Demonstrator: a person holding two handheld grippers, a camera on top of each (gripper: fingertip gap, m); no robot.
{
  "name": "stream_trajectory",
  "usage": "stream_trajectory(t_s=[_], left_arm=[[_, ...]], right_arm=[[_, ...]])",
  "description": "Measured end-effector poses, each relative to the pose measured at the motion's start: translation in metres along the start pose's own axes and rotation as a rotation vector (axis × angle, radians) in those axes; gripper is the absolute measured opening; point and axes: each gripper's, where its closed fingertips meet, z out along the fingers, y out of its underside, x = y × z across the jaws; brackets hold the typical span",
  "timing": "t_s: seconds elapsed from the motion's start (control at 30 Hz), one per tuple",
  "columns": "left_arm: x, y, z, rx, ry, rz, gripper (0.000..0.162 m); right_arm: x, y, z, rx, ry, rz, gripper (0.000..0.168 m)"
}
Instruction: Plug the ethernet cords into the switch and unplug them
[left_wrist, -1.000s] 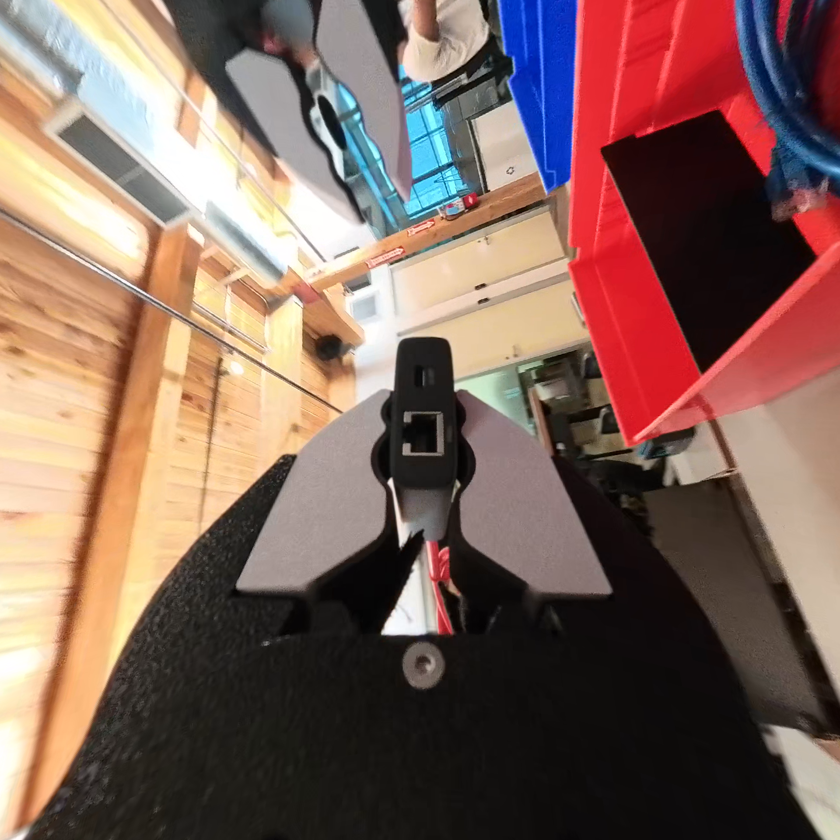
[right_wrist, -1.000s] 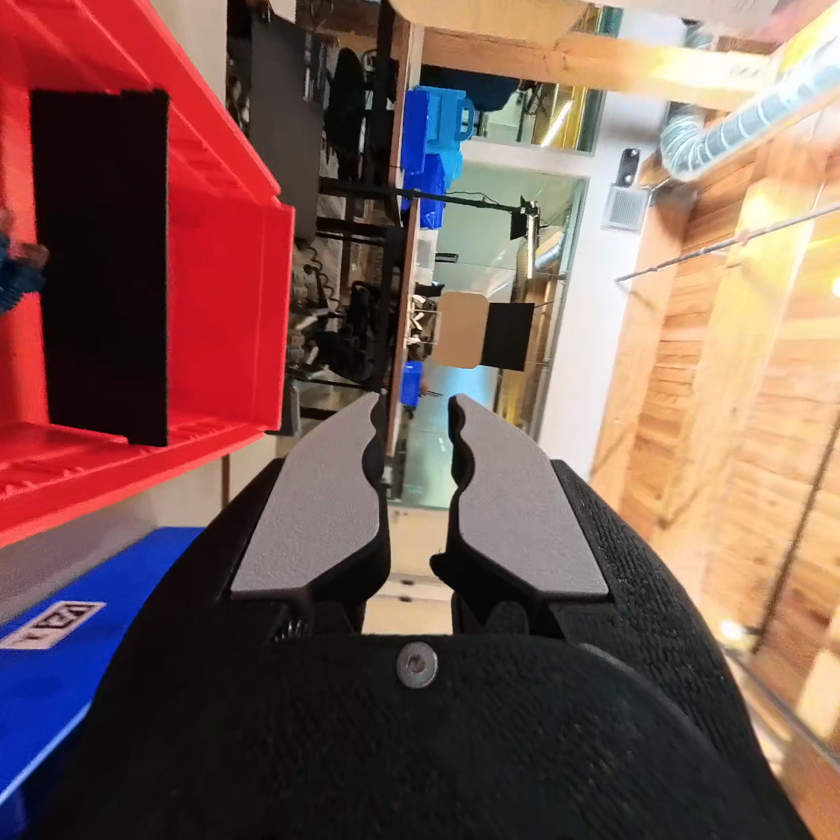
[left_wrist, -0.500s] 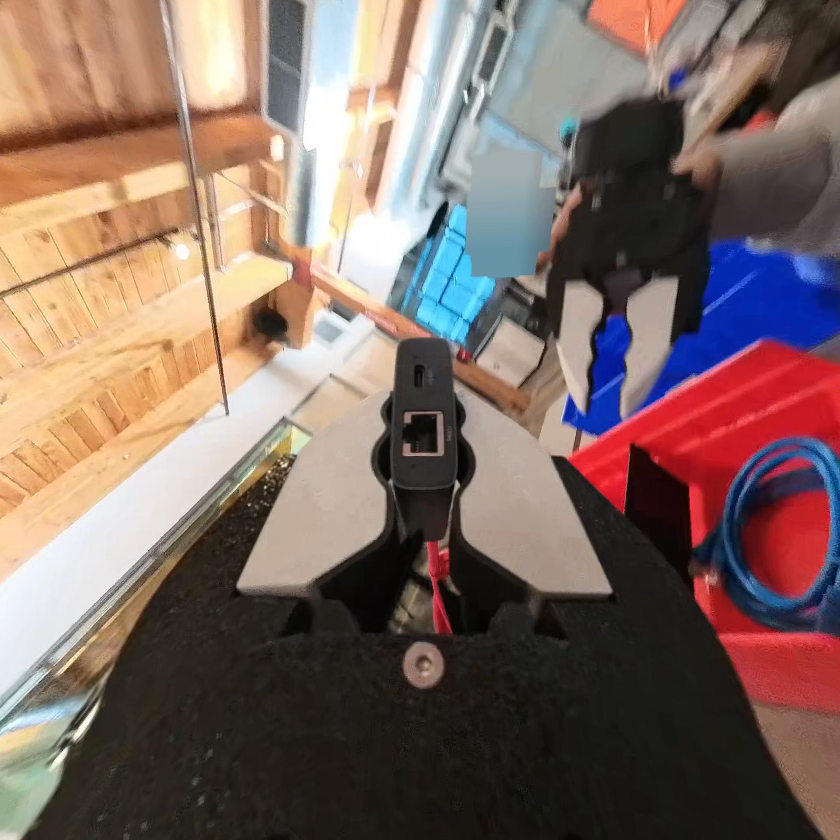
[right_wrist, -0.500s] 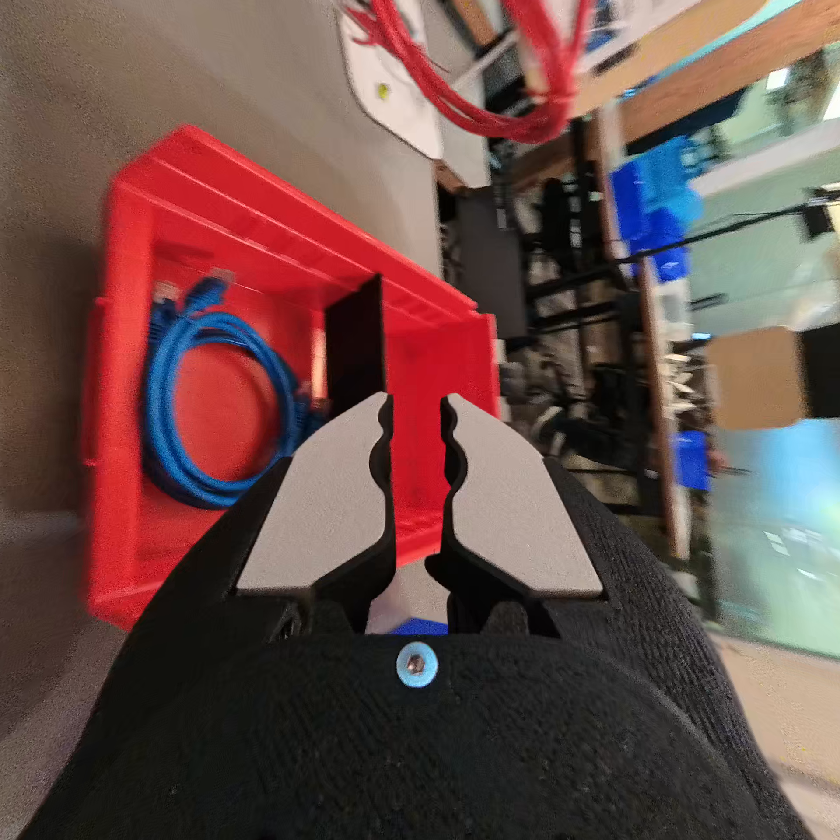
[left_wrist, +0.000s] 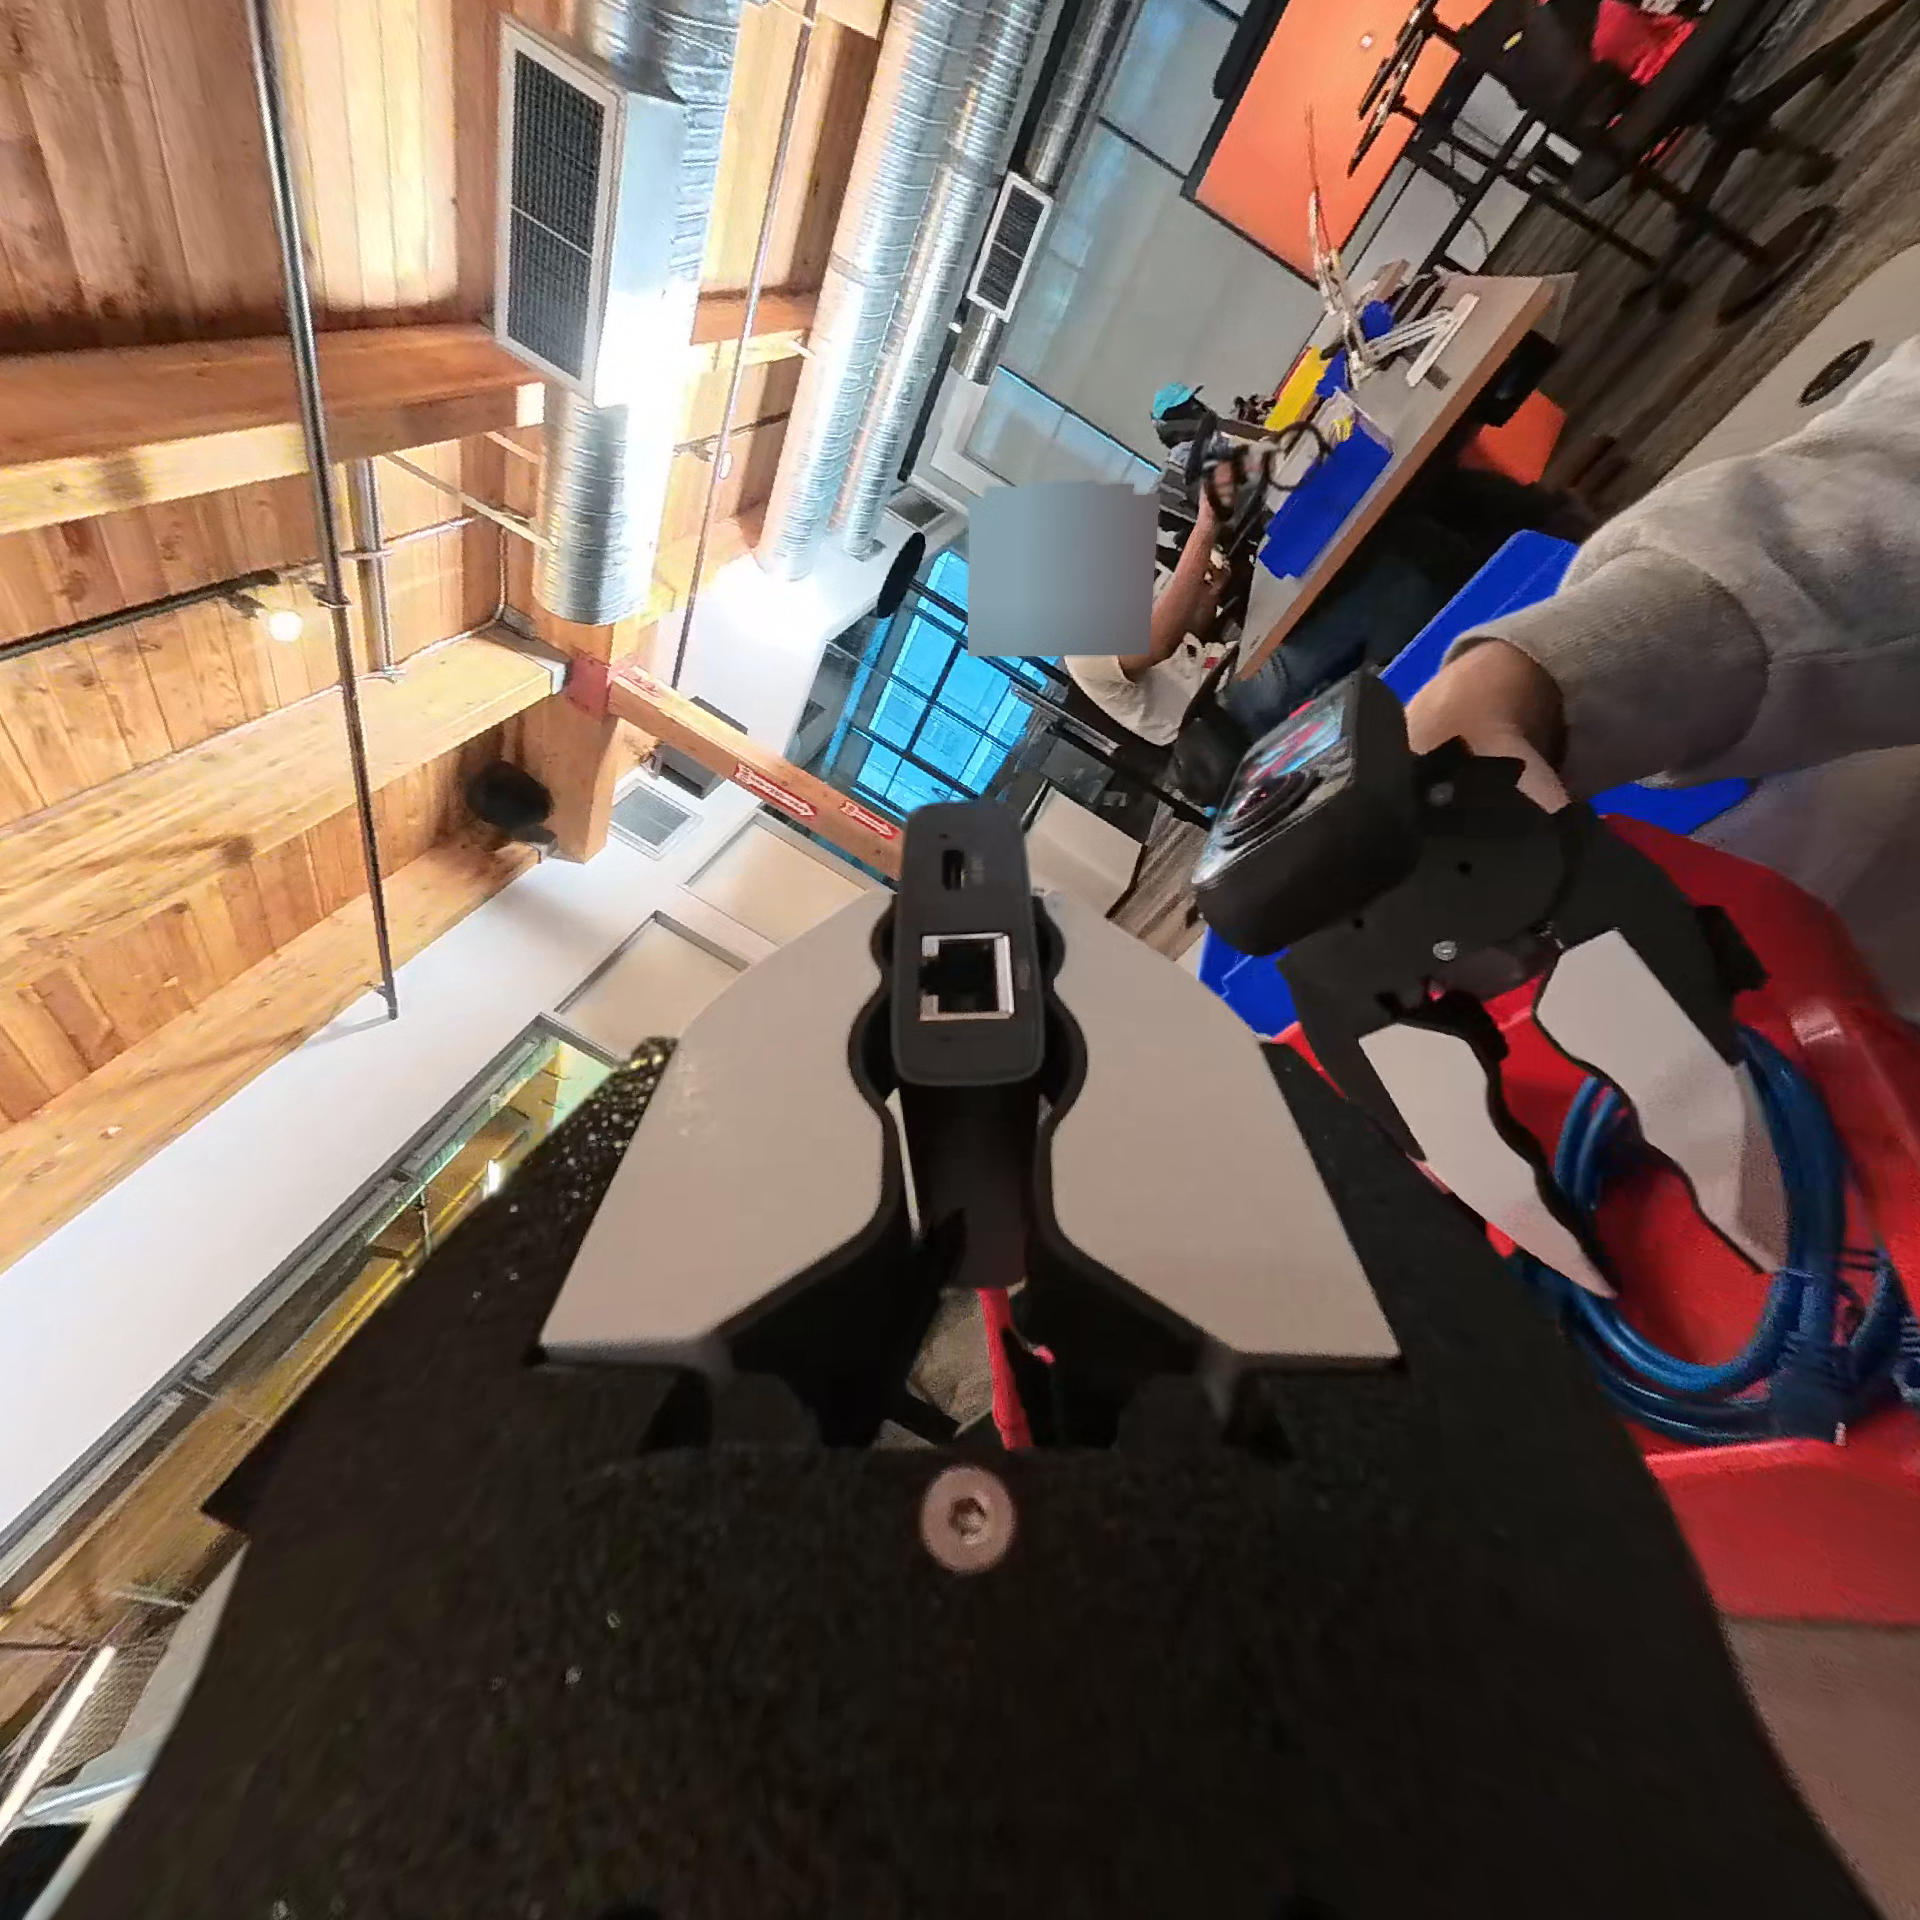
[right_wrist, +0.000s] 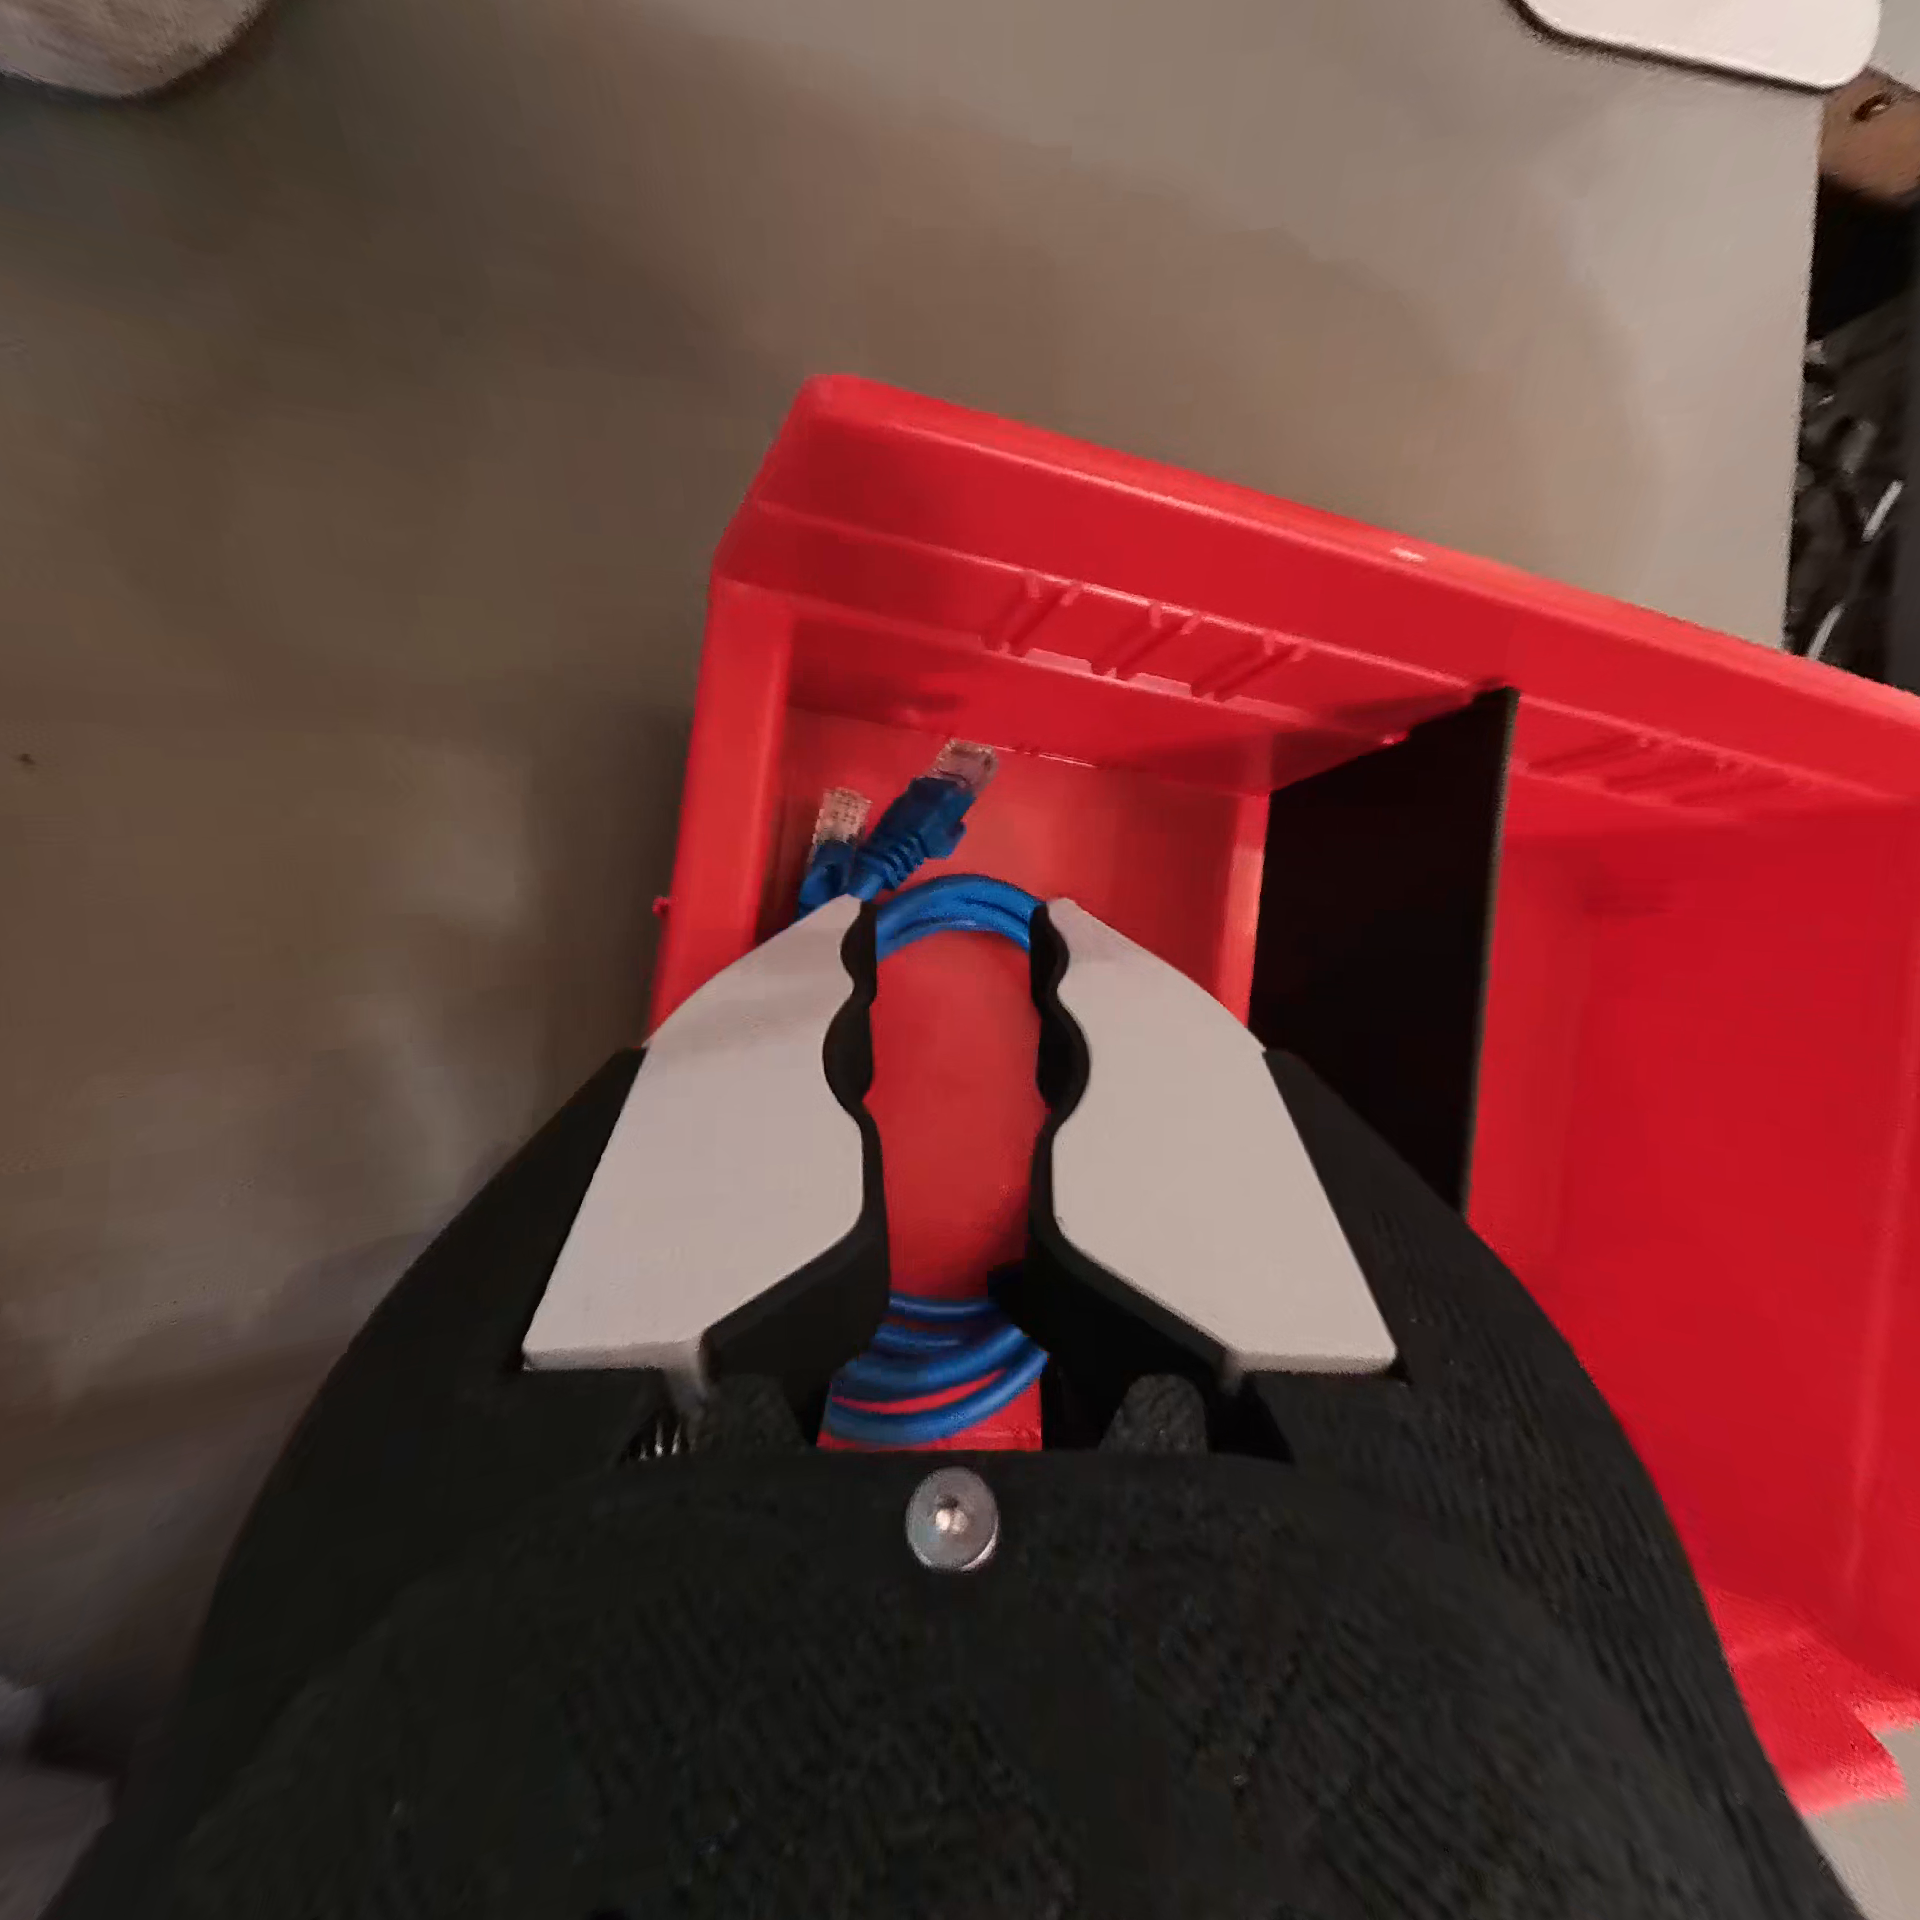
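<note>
My left gripper (left_wrist: 966, 935) is shut on a black adapter (left_wrist: 966, 1060) with a network socket facing the camera; a red cable (left_wrist: 1006, 1361) trails from its lower end. My right gripper (right_wrist: 951, 935) is open and reaches down into the left compartment of a red bin (right_wrist: 1039, 540). Its fingertips straddle the top of a coiled blue network cable (right_wrist: 951, 899), whose two plugs (right_wrist: 914, 821) point at the bin's far wall. In the left wrist view the right gripper (left_wrist: 1678, 1273), held by a hand in a grey sleeve, sits over the blue coil (left_wrist: 1704, 1382) in the red bin (left_wrist: 1766, 1517).
A black divider (right_wrist: 1371, 935) splits the red bin. The bin rests on a grey tabletop (right_wrist: 364, 520). A white object (right_wrist: 1683, 31) lies at the table's far edge. A blue bin (left_wrist: 1496, 592) stands behind the red one. A person sits at a far table. The tips of one gripper are about 20 cm away from the tips of the other.
My right gripper has swung down from facing the room into the red bin, and its jaws now straddle the blue coil. My left gripper has turned while keeping the adapter.
</note>
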Motion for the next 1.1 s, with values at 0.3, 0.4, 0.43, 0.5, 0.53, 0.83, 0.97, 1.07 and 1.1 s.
stream_trajectory(t_s=[0.3, 0.4, 0.43, 0.5, 0.53, 0.83, 0.97, 1.07, 1.1], left_arm=[[0.004, 0.007, 0.004, 0.024, 0.017, -0.065, 0.021], [0.008, 0.007, 0.007, 0.009, 0.032, -0.051, 0.021], [0.009, 0.007, 0.008, 0.007, 0.036, -0.047, 0.021], [0.011, 0.006, 0.01, 0.003, 0.043, -0.038, 0.022], [0.011, 0.006, 0.01, -0.001, 0.046, -0.035, 0.022], [0.013, 0.006, 0.012, -0.009, 0.053, -0.033, 0.021], [0.01, 0.004, 0.01, 0.007, 0.041, -0.044, 0.021], [0.008, 0.002, 0.008, 0.019, 0.035, -0.054, 0.021], [0.008, 0.003, 0.008, 0.02, 0.034, -0.055, 0.021]], right_arm=[[0.008, -0.011, 0.024, -0.002, 0.024, 0.192, 0.034], [0.008, -0.008, 0.033, -0.002, -0.039, 0.31, 0.042], [0.006, -0.007, 0.034, 0.002, -0.062, 0.333, 0.041], [0.005, -0.004, 0.034, -0.012, -0.084, 0.353, 0.036], [0.003, -0.002, 0.034, -0.028, -0.09, 0.352, 0.032], [-0.01, 0.003, 0.033, -0.094, -0.104, 0.189, 0.0], [0.002, -0.001, 0.012, -0.018, -0.041, 0.145, 0.0], [0.005, 0.002, -0.004, 0.019, -0.037, 0.144, 0.0], [0.006, 0.005, -0.007, 0.015, -0.041, 0.153, 0.0]])
